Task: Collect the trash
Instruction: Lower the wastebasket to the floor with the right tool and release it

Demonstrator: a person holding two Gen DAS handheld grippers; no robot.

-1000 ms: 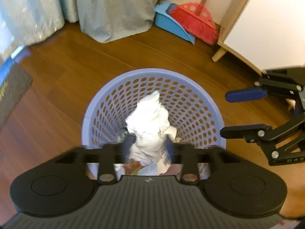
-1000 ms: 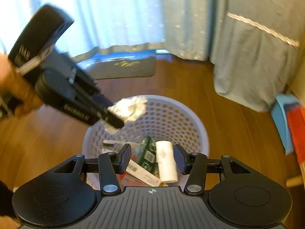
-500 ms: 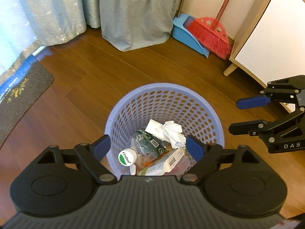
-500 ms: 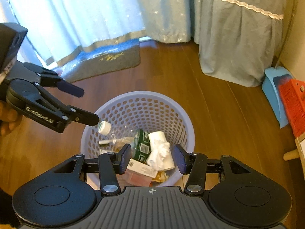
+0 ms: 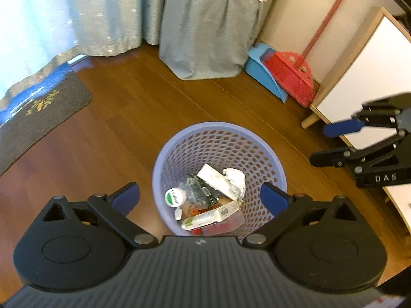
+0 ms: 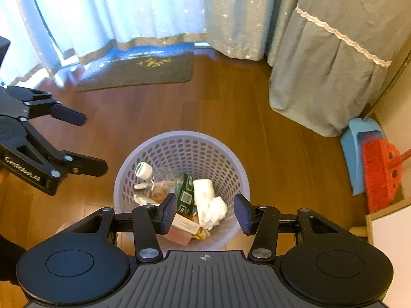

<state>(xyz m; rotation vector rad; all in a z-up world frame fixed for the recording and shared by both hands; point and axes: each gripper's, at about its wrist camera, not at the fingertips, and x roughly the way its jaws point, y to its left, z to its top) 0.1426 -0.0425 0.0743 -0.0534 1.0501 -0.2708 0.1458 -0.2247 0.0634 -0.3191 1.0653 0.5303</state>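
Note:
A lavender perforated basket (image 5: 218, 125) (image 6: 179, 134) stands on the wood floor below both grippers. Inside lie a crumpled white paper wad (image 5: 235, 177) (image 6: 215, 210), a clear bottle with a white-green cap (image 5: 175, 197) (image 6: 143, 170), a flat carton (image 5: 213, 215) (image 6: 183, 225) and other scraps. My left gripper (image 5: 199, 196) hangs above the basket, wide open and holding nothing; it also shows at the left of the right wrist view (image 6: 84, 141). My right gripper (image 6: 205, 213) is open and empty over the basket's near rim, and appears at the right of the left wrist view (image 5: 334, 143).
A red broom (image 5: 290, 77) and blue dustpan (image 5: 262, 71) lean in the corner beside a white cabinet (image 5: 364, 77). A grey-blue cloth-covered object (image 5: 210, 33) and curtains line the back. A dark doormat (image 6: 143, 71) lies by the window. Bare wood floor surrounds the basket.
The left gripper, shut on the paper wad over the basket a second ago, opened; the wad now lies in the basket. Both grippers have risen away from it.

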